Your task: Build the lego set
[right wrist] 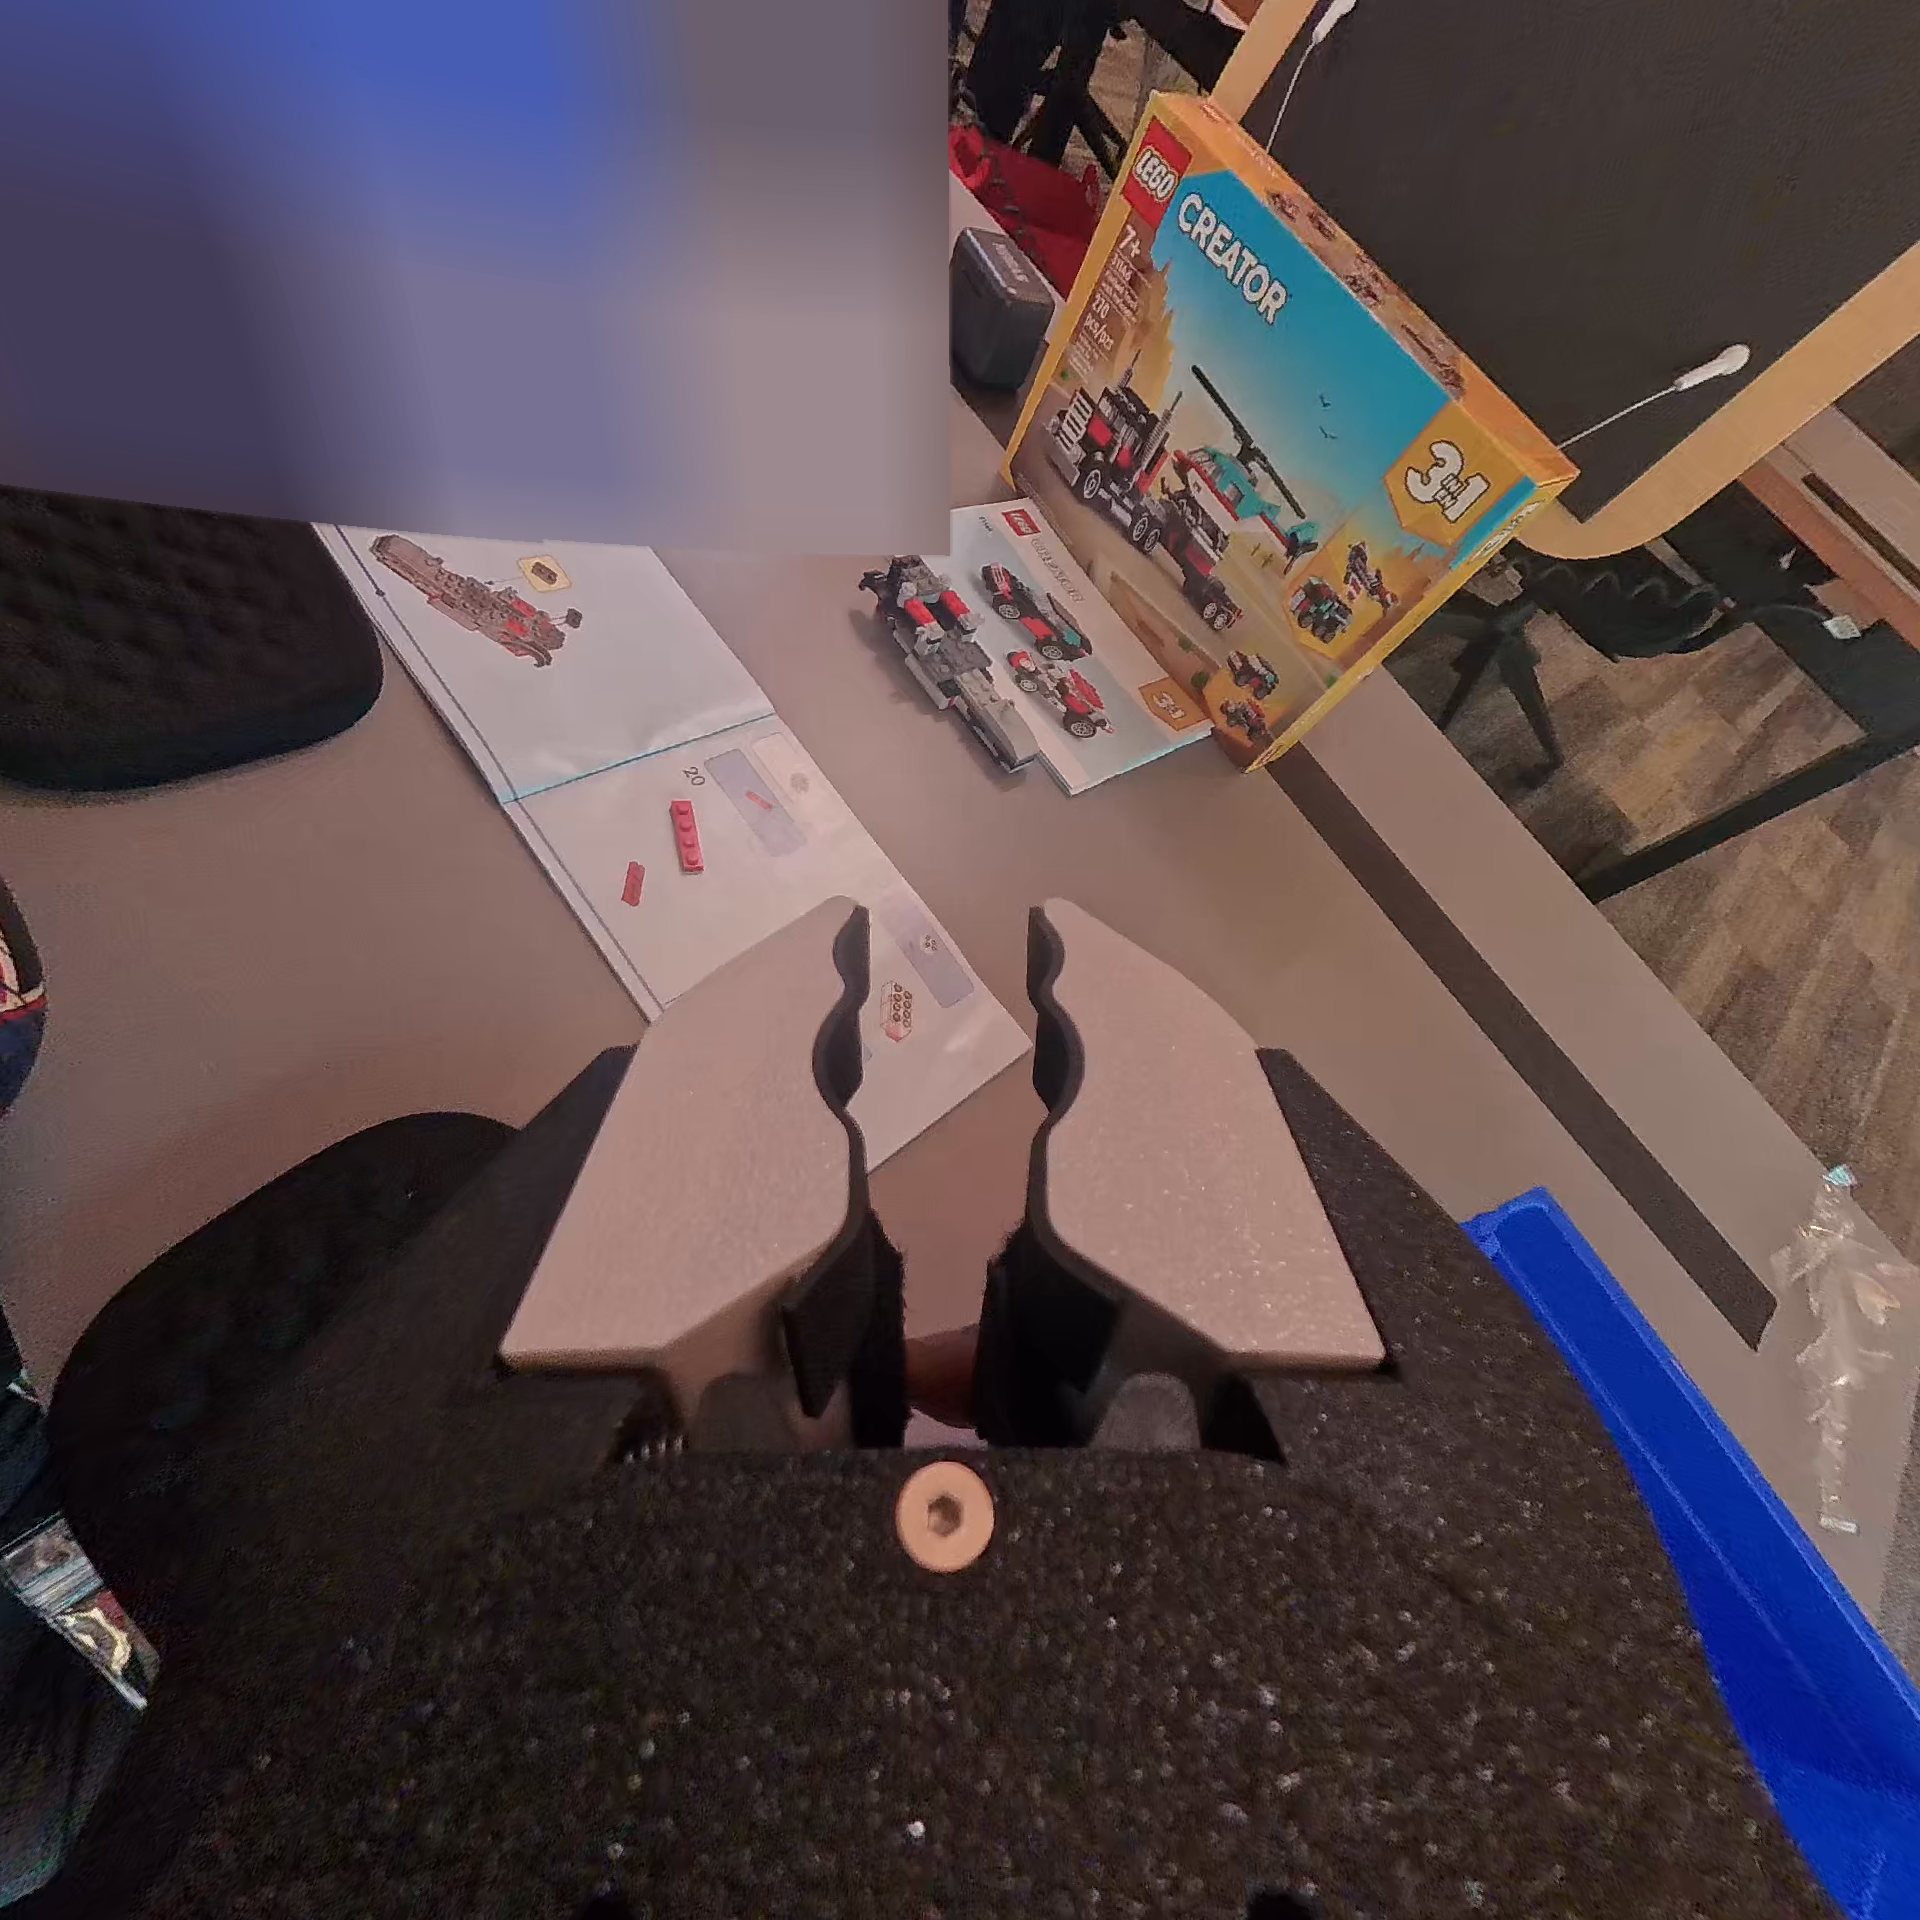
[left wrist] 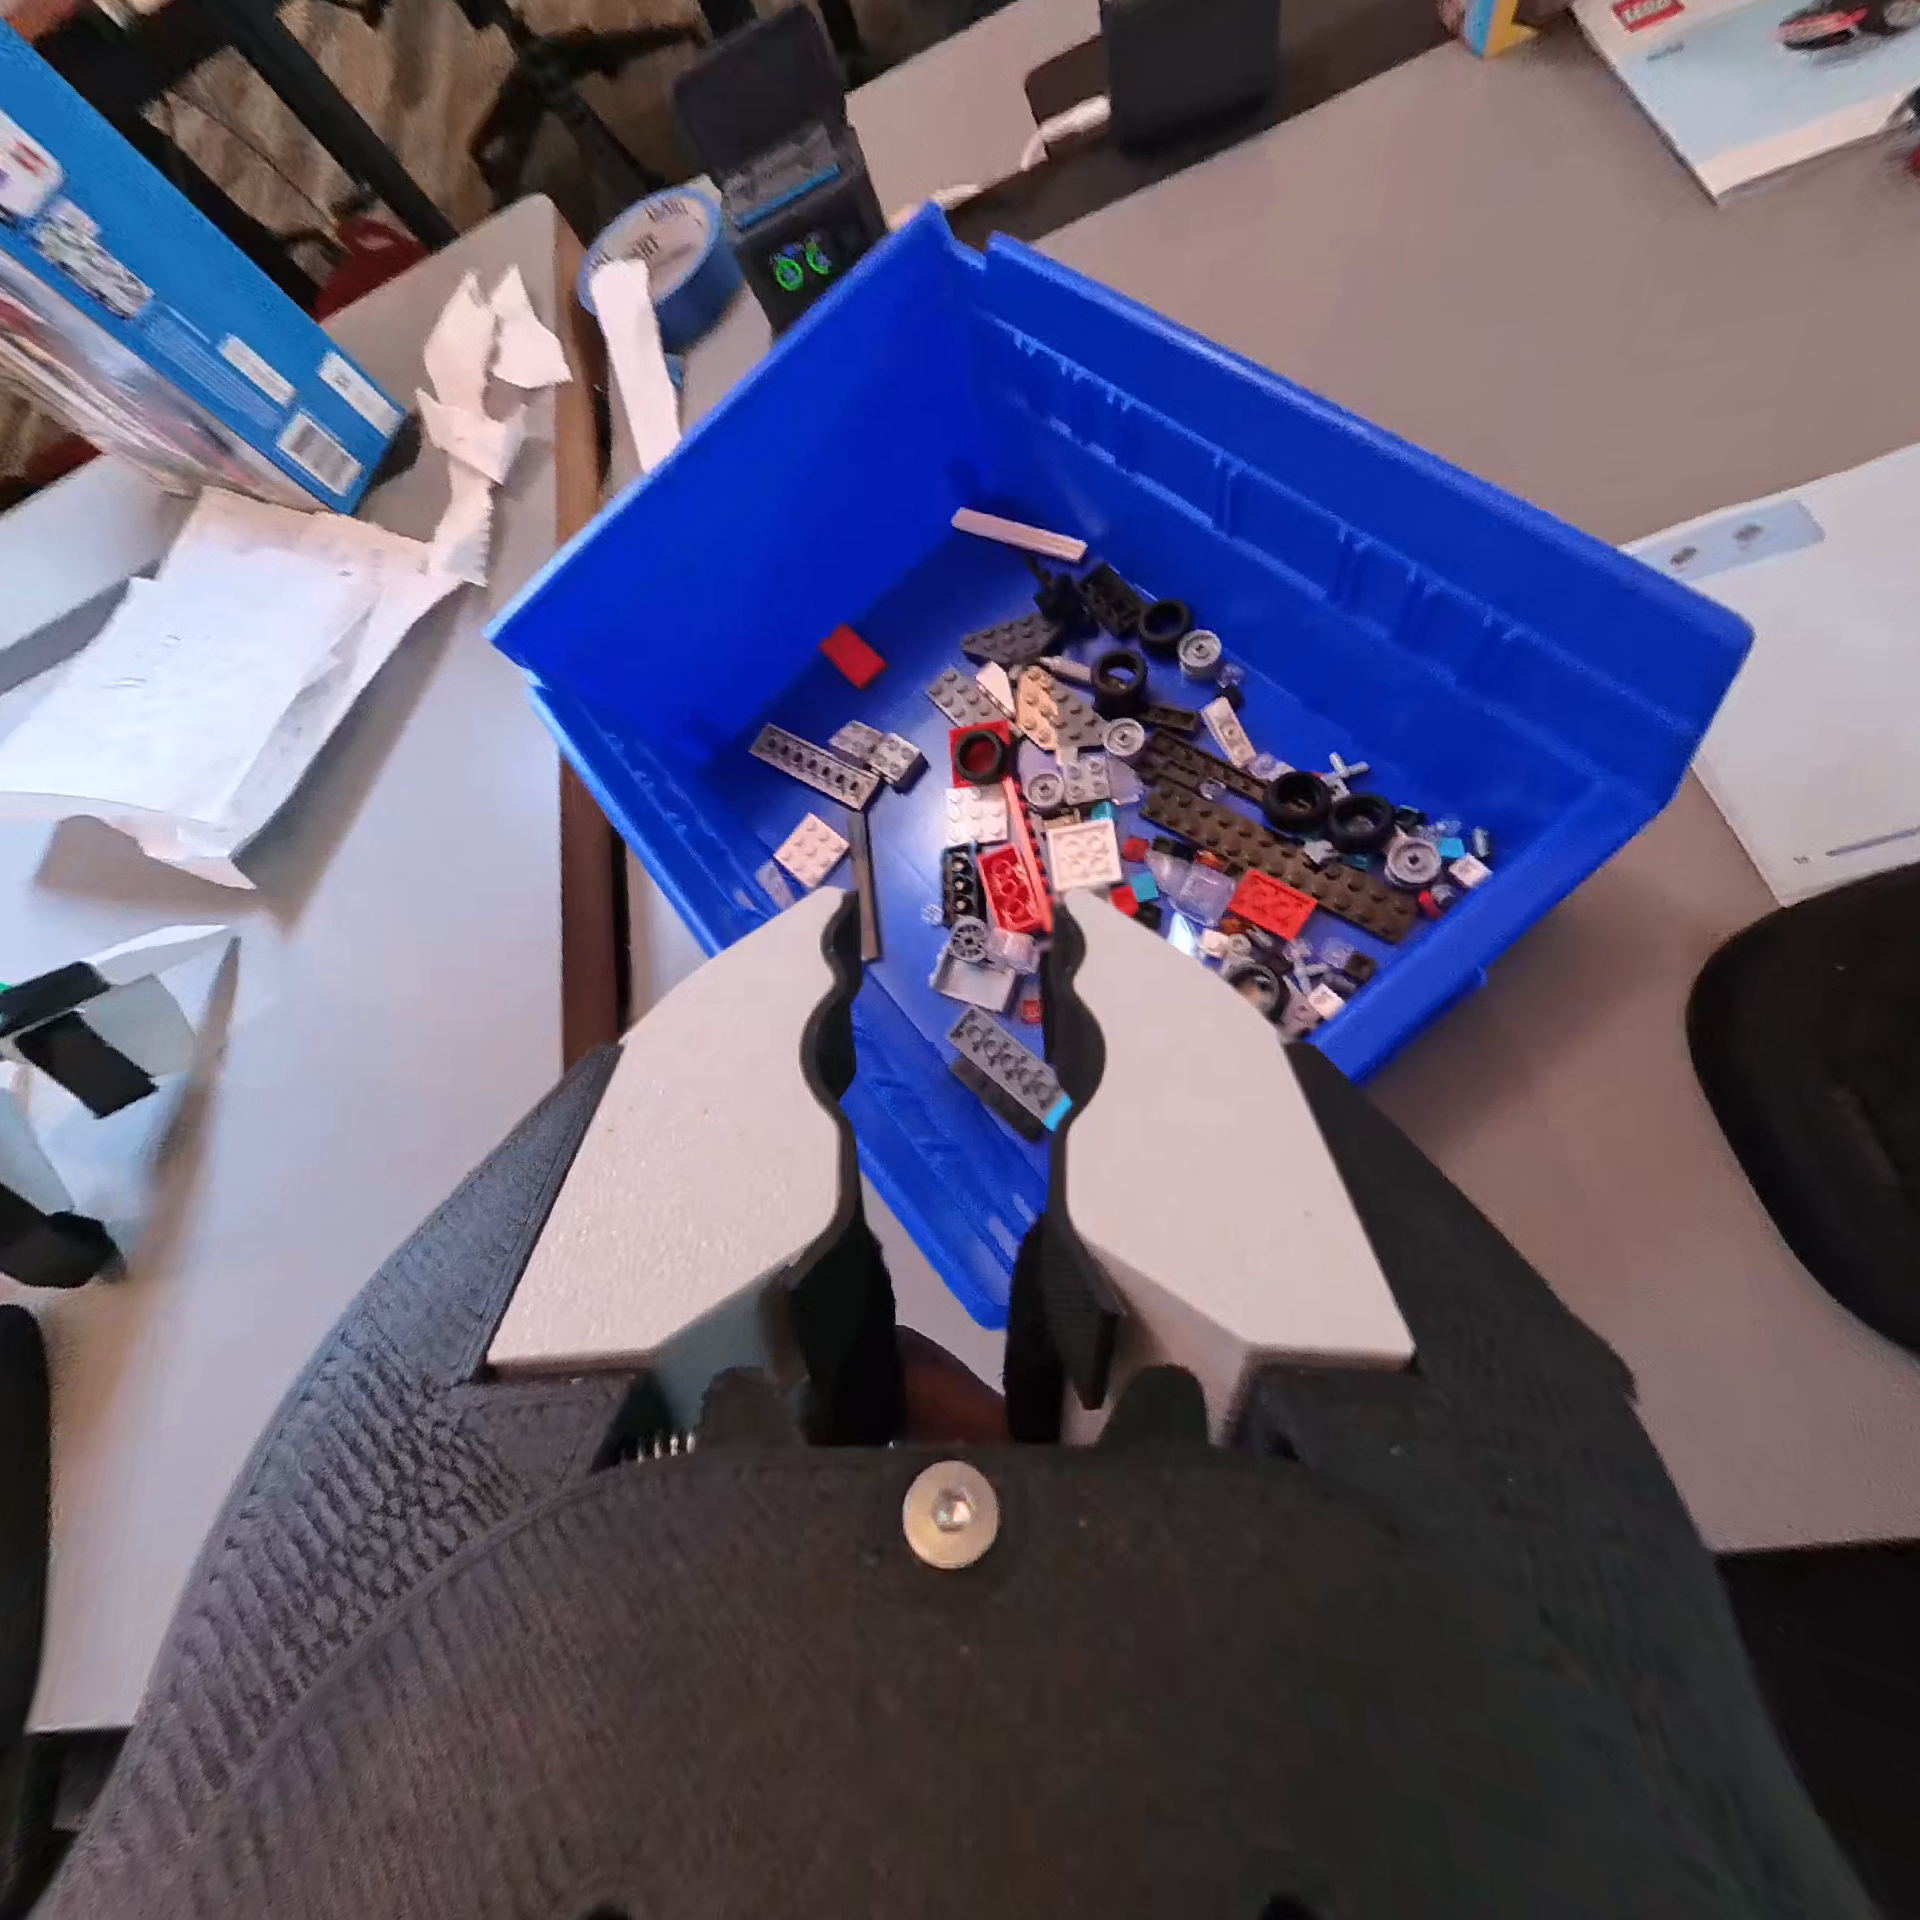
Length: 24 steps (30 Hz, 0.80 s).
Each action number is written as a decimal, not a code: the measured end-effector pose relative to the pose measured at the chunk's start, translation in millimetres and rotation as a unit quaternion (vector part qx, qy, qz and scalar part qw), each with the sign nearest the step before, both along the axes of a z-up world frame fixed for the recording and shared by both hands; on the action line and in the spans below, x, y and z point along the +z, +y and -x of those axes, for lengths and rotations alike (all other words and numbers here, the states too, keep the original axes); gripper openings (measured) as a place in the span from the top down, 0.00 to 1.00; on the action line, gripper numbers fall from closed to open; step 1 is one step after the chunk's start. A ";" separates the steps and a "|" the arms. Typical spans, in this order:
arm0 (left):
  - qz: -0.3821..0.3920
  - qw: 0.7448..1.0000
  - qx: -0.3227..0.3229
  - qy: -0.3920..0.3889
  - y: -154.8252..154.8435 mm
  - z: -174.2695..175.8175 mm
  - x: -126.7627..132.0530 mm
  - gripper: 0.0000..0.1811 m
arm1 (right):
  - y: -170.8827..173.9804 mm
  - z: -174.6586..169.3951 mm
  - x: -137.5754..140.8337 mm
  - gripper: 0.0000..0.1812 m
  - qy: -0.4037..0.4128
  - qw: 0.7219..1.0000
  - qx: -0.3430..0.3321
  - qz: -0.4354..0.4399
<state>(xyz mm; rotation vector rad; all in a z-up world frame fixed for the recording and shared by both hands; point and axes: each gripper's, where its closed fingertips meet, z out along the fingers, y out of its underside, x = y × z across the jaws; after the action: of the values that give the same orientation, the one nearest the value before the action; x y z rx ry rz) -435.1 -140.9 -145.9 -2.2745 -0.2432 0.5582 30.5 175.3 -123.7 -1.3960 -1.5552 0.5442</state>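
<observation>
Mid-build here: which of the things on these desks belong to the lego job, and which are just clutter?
Job:
- blue bin of loose pieces
- open instruction booklet
- two red plates on it
- part-built truck
- set box

Clutter:
- blue tape roll
- torn paper bags
- black speaker
- clear plastic wrapper

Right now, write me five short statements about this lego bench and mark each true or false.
1. The left gripper is open above the blue bin. True.
2. The blue bin is empty. False: loose lego pieces cover its floor.
3. The right gripper is shut on a red plate. False: it is open and holds nothing.
4. Two red plates lie on the open instruction booklet. True.
5. The partly built truck sits inside the bin. False: it stands on the table near the set's box.
</observation>
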 end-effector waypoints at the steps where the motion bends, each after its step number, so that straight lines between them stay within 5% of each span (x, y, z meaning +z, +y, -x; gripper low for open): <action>1: 0.008 1.000 -0.005 -0.009 -0.1 -3.0 -4.1 0.81 | 0.4 2.3 -1.2 0.84 -0.002 1.000 0.003 0.001; 5: 0.124 0.989 -0.068 -0.045 7.1 -14.9 -36.7 0.81 | -4.3 14.3 -5.5 0.84 -0.009 1.000 0.028 -0.003; 9: 0.281 0.948 -0.135 -0.069 17.2 -6.4 -71.1 0.85 | -7.7 17.3 -6.4 0.84 -0.006 0.999 0.042 -0.010; 15: 0.427 0.889 -0.121 -0.109 17.0 19.2 -113.5 0.87 | -2.6 0.5 -6.9 0.84 0.005 1.000 0.017 -0.009; 24: 0.465 0.871 -0.087 -0.134 16.8 33.5 -140.7 0.88 | 1.3 -18.8 -6.4 0.85 0.015 1.000 -0.008 -0.011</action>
<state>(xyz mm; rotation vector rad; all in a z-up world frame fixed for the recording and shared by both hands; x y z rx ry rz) -468.6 -124.1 -286.6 -3.2766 0.1471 0.2717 49.2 176.6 -130.1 -1.3773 -1.5215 0.5347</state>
